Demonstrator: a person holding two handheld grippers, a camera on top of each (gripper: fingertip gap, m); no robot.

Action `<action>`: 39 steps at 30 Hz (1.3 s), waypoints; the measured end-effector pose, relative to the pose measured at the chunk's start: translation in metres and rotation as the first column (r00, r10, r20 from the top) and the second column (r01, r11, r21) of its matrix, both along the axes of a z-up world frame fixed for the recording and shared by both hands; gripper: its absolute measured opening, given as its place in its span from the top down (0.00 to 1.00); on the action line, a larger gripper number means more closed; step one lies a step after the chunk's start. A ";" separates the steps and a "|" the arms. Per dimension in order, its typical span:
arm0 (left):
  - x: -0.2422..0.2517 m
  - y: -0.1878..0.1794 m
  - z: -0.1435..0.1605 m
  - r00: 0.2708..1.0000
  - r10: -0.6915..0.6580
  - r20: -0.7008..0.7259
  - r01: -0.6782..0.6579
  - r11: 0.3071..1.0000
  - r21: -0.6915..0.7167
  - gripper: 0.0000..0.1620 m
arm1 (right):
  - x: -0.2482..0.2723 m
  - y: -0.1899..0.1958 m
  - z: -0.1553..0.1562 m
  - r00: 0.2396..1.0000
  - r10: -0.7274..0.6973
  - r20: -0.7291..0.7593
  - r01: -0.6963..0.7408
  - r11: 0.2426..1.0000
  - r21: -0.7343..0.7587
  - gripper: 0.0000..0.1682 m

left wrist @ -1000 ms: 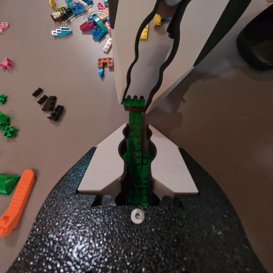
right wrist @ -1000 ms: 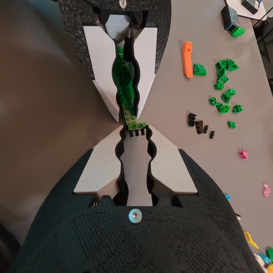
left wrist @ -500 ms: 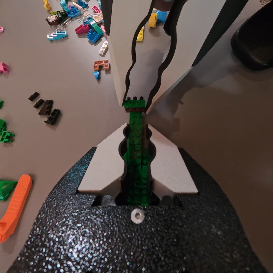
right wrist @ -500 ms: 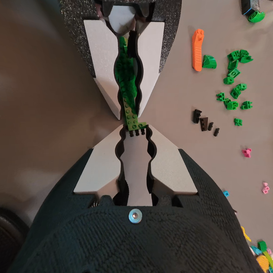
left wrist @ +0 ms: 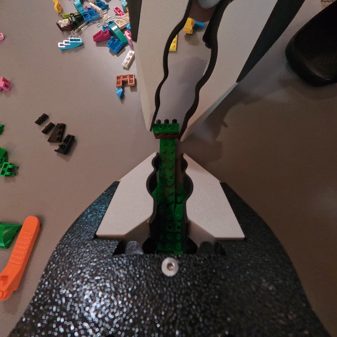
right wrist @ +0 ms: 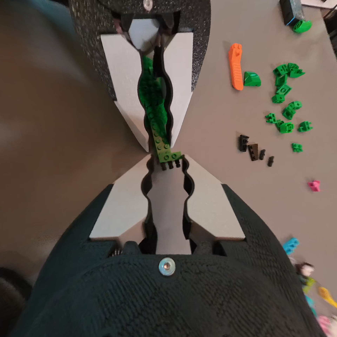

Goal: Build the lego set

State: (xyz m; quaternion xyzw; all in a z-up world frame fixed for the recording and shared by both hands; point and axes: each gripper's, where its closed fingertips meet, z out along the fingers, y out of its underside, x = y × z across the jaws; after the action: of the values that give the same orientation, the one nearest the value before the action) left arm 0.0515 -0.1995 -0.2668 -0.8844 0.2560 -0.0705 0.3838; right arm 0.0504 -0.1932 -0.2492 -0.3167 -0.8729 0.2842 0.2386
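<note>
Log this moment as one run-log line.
left gripper: shut on green lego assembly | right gripper: fingertips flank its black-pegged end piece, grip unclear | orange brick separator: on table

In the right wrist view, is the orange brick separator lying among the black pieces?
No. The orange brick separator lies beside a green sloped piece, well apart from the black pieces nearer the camera.

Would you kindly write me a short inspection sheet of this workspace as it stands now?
Surface: grey table, bare on that side.
Job's things: green build held lengthwise in the left claw; its tip piece sits between the right claw tips.
Clutter: orange separator, loose green bricks, black bricks, mixed coloured pile.
Grippers: left shut on the build; right at the tip piece, grip unclear.
Cables: nothing seen.
Surroundings: dark round object at the table's edge.
</note>
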 end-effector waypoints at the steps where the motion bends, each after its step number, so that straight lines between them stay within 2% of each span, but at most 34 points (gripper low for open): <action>1: 0.000 0.000 0.000 1.000 0.000 -0.001 0.000 1.000 0.001 0.87 | 0.001 -0.002 -0.001 1.000 -0.020 0.023 0.021 0.998 -0.053 0.60; 3: 0.000 0.000 0.000 1.000 -0.007 -0.002 0.007 1.000 0.003 0.87 | 0.004 -0.004 0.000 0.996 -0.046 0.080 0.059 0.984 -0.169 0.54; 4: 0.000 0.000 0.000 1.000 -0.011 -0.001 0.011 1.000 0.003 0.87 | 0.004 -0.004 0.004 0.997 -0.037 0.067 0.050 0.979 -0.199 0.56; 10: 0.001 -0.001 0.000 1.000 -0.027 -0.002 0.027 1.000 0.004 0.87 | 0.003 -0.001 0.004 1.000 0.021 0.017 -0.017 0.980 -0.200 0.84; 11: 0.001 -0.001 0.000 1.000 -0.029 -0.002 0.029 1.000 0.005 0.87 | 0.003 -0.001 0.002 1.000 0.027 0.014 -0.024 0.982 -0.187 0.85; 17: 0.001 -0.001 0.000 1.000 -0.030 -0.003 0.030 1.000 0.005 0.87 | 0.003 -0.001 0.002 0.999 0.038 0.014 -0.034 0.980 -0.197 0.83; 19: 0.001 -0.001 0.000 1.000 -0.026 -0.003 0.026 1.000 0.005 0.87 | 0.000 -0.001 0.007 0.999 0.031 -0.022 -0.035 0.978 -0.207 0.66; 21: -0.001 0.000 0.000 1.000 -0.009 -0.003 0.009 1.000 0.004 0.87 | -0.007 0.000 0.021 0.992 0.011 -0.129 -0.042 0.970 -0.239 0.60; 25: -0.023 0.008 0.001 0.986 0.166 -0.011 -0.165 0.986 0.022 0.87 | -0.025 0.012 0.056 0.894 -0.097 -0.437 -0.007 0.973 -0.230 0.63; 26: -0.026 0.009 0.002 0.982 0.190 0.001 -0.190 0.981 0.038 0.87 | -0.029 0.019 0.057 0.873 -0.129 -0.471 0.035 0.978 -0.205 0.64; 28: -0.029 0.010 0.003 0.977 0.212 0.009 -0.212 0.976 0.046 0.87 | -0.031 0.027 0.047 0.880 -0.144 -0.453 0.086 0.985 -0.147 0.64; 31: -0.024 0.006 0.003 0.990 0.140 -0.007 -0.140 0.989 0.045 0.87 | -0.028 0.021 0.040 0.908 -0.115 -0.403 0.053 0.985 -0.162 0.65; 34: -0.019 -0.007 0.004 0.999 0.029 0.017 -0.030 0.999 0.026 0.87 | -0.020 0.009 0.057 0.880 -0.055 -0.471 -0.041 0.981 -0.192 0.65; 36: -0.012 -0.021 0.014 0.991 -0.073 0.113 0.069 0.997 0.039 0.89 | -0.013 -0.002 0.075 0.841 -0.019 -0.541 -0.113 0.971 -0.210 0.65; 37: -0.010 -0.027 0.025 0.979 -0.129 0.159 0.116 0.989 0.086 1.00 | -0.010 -0.007 0.083 0.821 -0.006 -0.570 -0.142 0.967 -0.214 0.65; 39: -0.006 -0.039 0.054 0.936 -0.216 0.279 0.166 0.967 0.194 1.00 | -0.007 -0.015 0.095 0.788 0.012 -0.615 -0.175 0.963 -0.206 0.65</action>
State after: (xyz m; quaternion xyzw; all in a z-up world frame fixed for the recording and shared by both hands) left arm 0.0453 -0.2389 -0.2127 -0.7992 0.2851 -0.2181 0.4820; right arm 0.0438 -0.2083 -0.1541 -0.1920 -0.7210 0.4910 0.4497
